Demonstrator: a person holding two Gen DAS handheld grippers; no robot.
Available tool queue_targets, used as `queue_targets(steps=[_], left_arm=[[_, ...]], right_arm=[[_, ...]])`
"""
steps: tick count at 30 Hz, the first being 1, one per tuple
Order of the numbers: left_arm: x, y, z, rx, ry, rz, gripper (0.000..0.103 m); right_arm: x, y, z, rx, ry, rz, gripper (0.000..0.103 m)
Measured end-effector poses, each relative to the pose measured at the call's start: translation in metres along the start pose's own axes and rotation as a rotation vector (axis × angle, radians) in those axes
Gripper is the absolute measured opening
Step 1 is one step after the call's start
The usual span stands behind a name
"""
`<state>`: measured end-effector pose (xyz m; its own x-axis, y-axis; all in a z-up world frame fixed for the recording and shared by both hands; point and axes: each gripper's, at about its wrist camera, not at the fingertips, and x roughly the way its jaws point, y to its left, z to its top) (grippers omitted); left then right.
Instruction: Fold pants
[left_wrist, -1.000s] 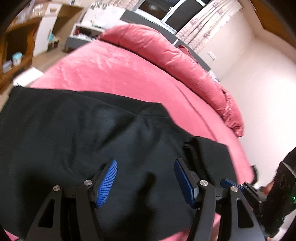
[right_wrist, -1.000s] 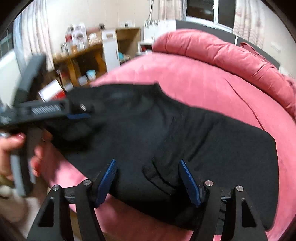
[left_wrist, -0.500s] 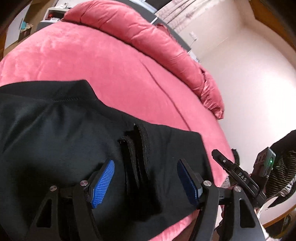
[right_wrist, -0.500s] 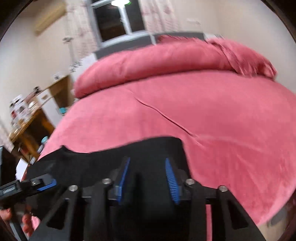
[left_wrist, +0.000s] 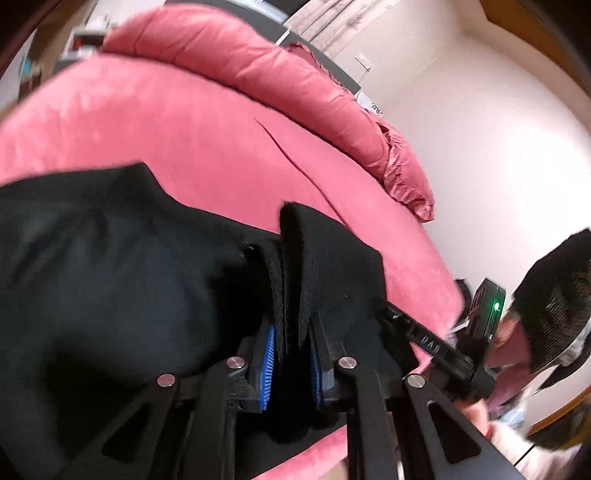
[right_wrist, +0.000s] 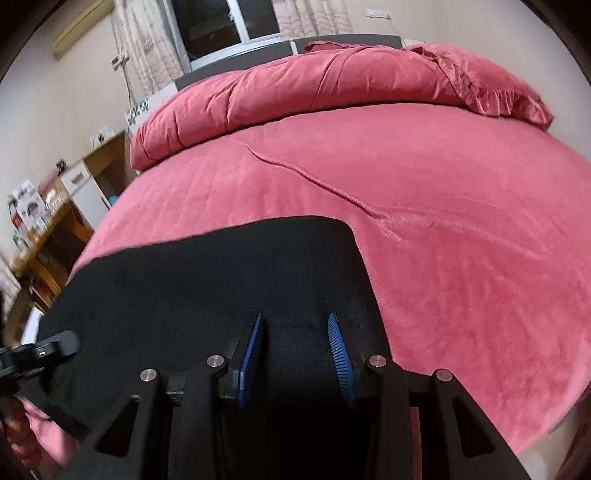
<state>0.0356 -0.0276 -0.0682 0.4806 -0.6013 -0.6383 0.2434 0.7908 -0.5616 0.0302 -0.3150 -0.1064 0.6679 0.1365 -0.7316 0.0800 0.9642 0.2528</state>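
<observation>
Black pants (left_wrist: 110, 295) lie spread on the near side of a pink bed (left_wrist: 184, 129). My left gripper (left_wrist: 291, 332) is closing its jaws, and its blue pads press on an upright ridge of the black fabric bunched between them. In the right wrist view the pants (right_wrist: 221, 266) cover the near left part of the bed (right_wrist: 461, 221). My right gripper (right_wrist: 295, 321) holds their near edge, with a thick fold filling the gap between its pads. Each gripper shows in the other's view: the right one (left_wrist: 424, 339) at the pants' right corner, the left one (right_wrist: 40, 350) at the far left.
A rolled pink duvet (right_wrist: 314, 81) lies across the head of the bed under a window (right_wrist: 221, 22). Wooden shelves (right_wrist: 48, 236) with boxes stand to the left. A person's hand (left_wrist: 509, 343) and dark sleeve (left_wrist: 554, 295) are at the bed's right edge.
The left jaws went from wide apart to clamped on a raised ridge of fabric. The right jaws narrowed onto the pants' edge, and that view swung round to face the head of the bed.
</observation>
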Motion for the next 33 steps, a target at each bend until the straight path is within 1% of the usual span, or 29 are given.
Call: queue_targets(steps=[1, 2, 3, 4, 5, 6, 8, 10, 12, 13, 14, 15, 16, 17, 20, 23, 24, 26, 27, 28, 30, 33], left_arm=[[0.002, 0.003, -0.002, 0.012, 0.007, 0.032, 0.014], [0.012, 0.009, -0.007, 0.021, 0.036, 0.081, 0.014], [0.02, 0.015, -0.011, 0.019, 0.061, 0.111, 0.014], [0.03, 0.024, -0.016, 0.015, 0.068, 0.118, 0.014], [0.032, 0.027, -0.019, 0.03, 0.05, 0.11, 0.015], [0.032, 0.026, -0.02, 0.056, 0.037, 0.113, 0.016], [0.031, 0.018, -0.023, 0.116, 0.027, 0.143, 0.017], [0.028, 0.015, -0.023, 0.115, 0.029, 0.141, 0.019], [0.017, 0.02, -0.021, 0.075, 0.021, 0.119, 0.026], [0.009, 0.023, -0.021, 0.056, 0.011, 0.114, 0.028], [-0.002, 0.028, -0.022, 0.036, -0.011, 0.115, 0.028], [-0.01, 0.033, -0.019, 0.026, -0.029, 0.131, 0.028], [-0.021, 0.038, -0.019, 0.014, -0.051, 0.152, 0.028], [-0.032, 0.05, -0.019, 0.0, -0.067, 0.156, 0.028], [-0.062, 0.07, -0.019, -0.072, -0.125, 0.169, 0.03], [-0.088, 0.09, -0.022, -0.156, -0.169, 0.186, 0.036], [-0.096, 0.096, -0.023, -0.184, -0.184, 0.195, 0.036], [-0.111, 0.108, -0.02, -0.234, -0.206, 0.215, 0.038], [-0.114, 0.113, -0.018, -0.249, -0.215, 0.226, 0.043], [-0.121, 0.119, -0.016, -0.265, -0.225, 0.237, 0.045], [-0.137, 0.133, -0.012, -0.317, -0.255, 0.253, 0.055], [-0.169, 0.162, -0.008, -0.425, -0.312, 0.252, 0.063]], right_arm=[[0.001, 0.001, -0.002, -0.003, -0.001, 0.0, 0.039], [0.004, 0.003, -0.004, -0.013, -0.003, -0.002, 0.039], [0.004, 0.007, -0.008, -0.042, -0.007, -0.017, 0.039], [0.005, 0.01, -0.01, -0.066, -0.007, -0.028, 0.039], [0.006, 0.014, -0.012, -0.094, -0.011, -0.043, 0.039], [0.006, 0.015, -0.012, -0.105, -0.015, -0.049, 0.04], [0.005, 0.015, -0.013, -0.109, -0.022, -0.05, 0.041], [0.003, 0.016, -0.013, -0.112, -0.025, -0.057, 0.041], [-0.003, 0.023, -0.013, -0.13, -0.038, -0.093, 0.041], [-0.01, 0.028, -0.014, -0.136, -0.055, -0.106, 0.041], [-0.015, 0.032, -0.015, -0.141, -0.07, -0.09, 0.042], [-0.021, 0.04, -0.016, -0.157, -0.084, -0.048, 0.042], [-0.024, 0.046, -0.017, -0.175, -0.089, -0.025, 0.042], [-0.025, 0.053, -0.018, -0.196, -0.089, -0.005, 0.042], [-0.022, 0.08, -0.024, -0.27, -0.056, 0.084, 0.042], [-0.018, 0.099, -0.033, -0.328, -0.021, 0.155, 0.042], [-0.014, 0.107, -0.039, -0.369, 0.007, 0.179, 0.042], [-0.003, 0.117, -0.051, -0.432, 0.071, 0.187, 0.042], [0.0, 0.119, -0.053, -0.451, 0.085, 0.176, 0.043], [0.001, 0.121, -0.056, -0.471, 0.082, 0.162, 0.043], [0.0, 0.119, -0.054, -0.459, 0.082, 0.182, 0.047], [-0.001, 0.11, -0.051, -0.413, 0.091, 0.217, 0.048]])
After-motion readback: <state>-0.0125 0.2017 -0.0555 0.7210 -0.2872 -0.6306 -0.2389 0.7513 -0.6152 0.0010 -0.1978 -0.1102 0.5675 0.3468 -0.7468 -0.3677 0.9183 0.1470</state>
